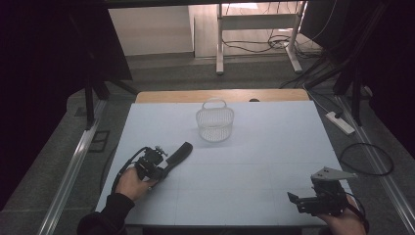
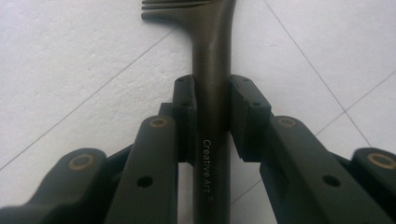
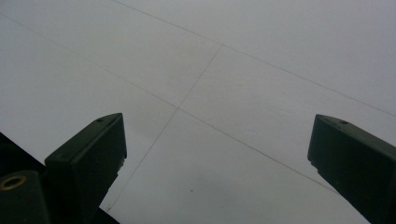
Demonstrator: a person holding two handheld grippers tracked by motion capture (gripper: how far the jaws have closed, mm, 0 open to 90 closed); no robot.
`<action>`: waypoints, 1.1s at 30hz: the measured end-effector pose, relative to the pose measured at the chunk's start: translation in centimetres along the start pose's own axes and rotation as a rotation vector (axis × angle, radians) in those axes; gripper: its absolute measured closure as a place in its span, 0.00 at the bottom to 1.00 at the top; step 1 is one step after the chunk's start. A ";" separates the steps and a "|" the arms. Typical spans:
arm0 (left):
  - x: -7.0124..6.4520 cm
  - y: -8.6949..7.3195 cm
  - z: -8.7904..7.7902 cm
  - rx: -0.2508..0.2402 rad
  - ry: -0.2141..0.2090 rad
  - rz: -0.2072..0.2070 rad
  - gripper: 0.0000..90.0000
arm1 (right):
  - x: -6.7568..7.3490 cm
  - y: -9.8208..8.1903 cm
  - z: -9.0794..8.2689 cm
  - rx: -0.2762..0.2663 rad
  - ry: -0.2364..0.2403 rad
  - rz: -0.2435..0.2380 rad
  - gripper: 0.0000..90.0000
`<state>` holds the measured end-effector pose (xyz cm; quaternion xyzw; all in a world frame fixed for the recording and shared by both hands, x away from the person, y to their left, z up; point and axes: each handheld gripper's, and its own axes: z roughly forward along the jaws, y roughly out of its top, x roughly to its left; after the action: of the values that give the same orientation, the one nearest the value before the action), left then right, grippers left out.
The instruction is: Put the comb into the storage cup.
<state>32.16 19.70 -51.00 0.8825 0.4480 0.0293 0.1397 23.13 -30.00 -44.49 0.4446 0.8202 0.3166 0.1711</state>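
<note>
High view puts your two hand-held grippers near the bench's (image 1: 235, 161) front edge, well apart, with broad bare white surface between them and on toward the far edge. Your left hand-held gripper (image 1: 164, 169) sits toward the left edge, and your right hand-held gripper (image 1: 296, 199) sits close to the front right corner.

You have one dark comb-like tool with a long smooth handle (image 1: 178, 154), lying flat on the bench and pointing away toward the middle. Left gripper view shows your left hand-held gripper (image 2: 211, 109) clenched on that handle (image 2: 212, 70), a pad pressing on each side; the tool's teeth lie just beyond, at the top of that view.

Right gripper view shows your right hand-held gripper (image 3: 217, 140) released, jaws standing wide over bare bench surface.

You have one white wire-mesh basket with a loop handle (image 1: 215, 125), upright near the far edge at the middle; I see nothing inside it.
</note>
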 end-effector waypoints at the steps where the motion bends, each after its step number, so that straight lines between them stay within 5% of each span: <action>1: 0.0 0.0 0.0 0.000 0.003 0.003 0.81 | 0.0 0.0 0.0 0.000 0.000 0.000 0.06; 15: -0.4 -0.1 -0.5 -0.027 0.032 0.041 0.81 | 0.0 0.0 0.0 -0.001 0.002 -0.002 0.06; 33: -0.8 -0.5 -2.6 -0.178 0.020 0.057 0.81 | 0.0 0.0 0.0 0.000 0.002 -0.001 0.06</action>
<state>30.84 19.84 -48.60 0.8786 0.4198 0.0817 0.2125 23.13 -29.99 -44.49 0.4440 0.8205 0.3170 0.1704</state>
